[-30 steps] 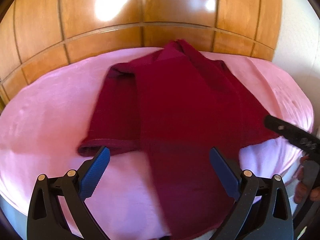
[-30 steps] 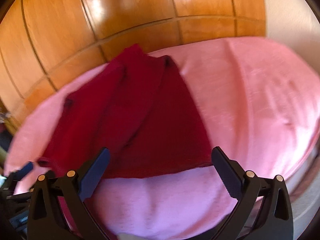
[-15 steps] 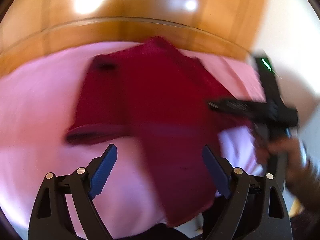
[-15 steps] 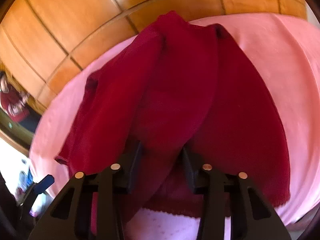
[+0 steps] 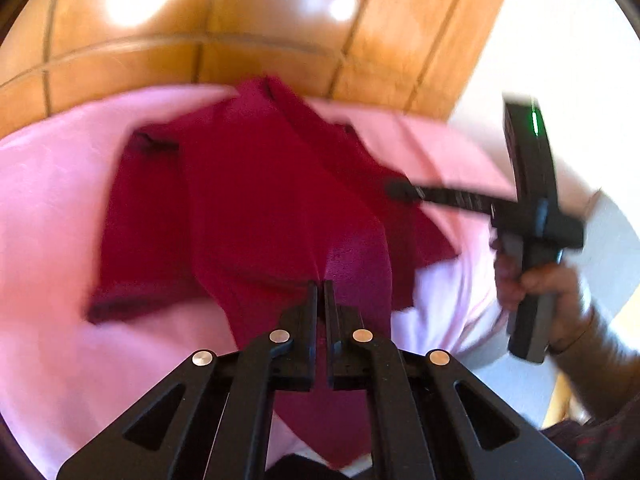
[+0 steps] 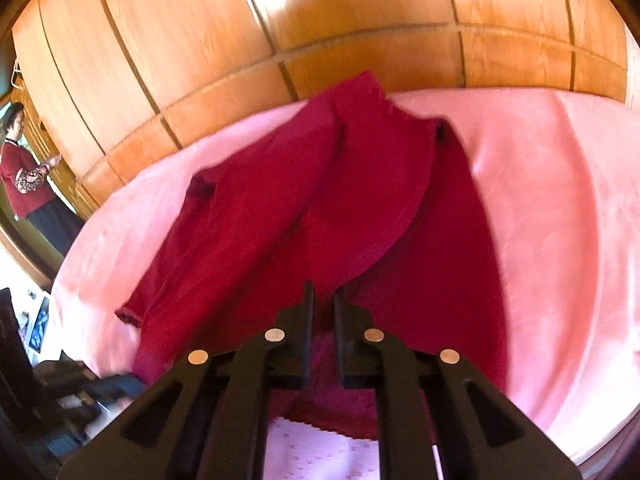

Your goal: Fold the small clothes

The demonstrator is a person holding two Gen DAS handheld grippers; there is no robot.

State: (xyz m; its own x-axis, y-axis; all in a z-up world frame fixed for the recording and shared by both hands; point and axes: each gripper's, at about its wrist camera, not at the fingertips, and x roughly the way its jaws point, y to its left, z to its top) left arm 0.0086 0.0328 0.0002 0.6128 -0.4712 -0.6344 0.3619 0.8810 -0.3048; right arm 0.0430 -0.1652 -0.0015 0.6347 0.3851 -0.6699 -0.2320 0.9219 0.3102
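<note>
Both grippers [image 5: 320,286] [image 6: 323,294] pinch garment [image 5: 248,200] (near hem)

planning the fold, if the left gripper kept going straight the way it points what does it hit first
Its closed left gripper already pinches the dark red garment. Straight ahead lies more of that garment spread over the pink blanket, so cloth first, probably; depth is hard to judge.

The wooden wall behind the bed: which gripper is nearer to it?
Neither, clearly. Left gripper and right gripper both pinch the red garment at its near hem, the edge away from the wooden wall.
</note>
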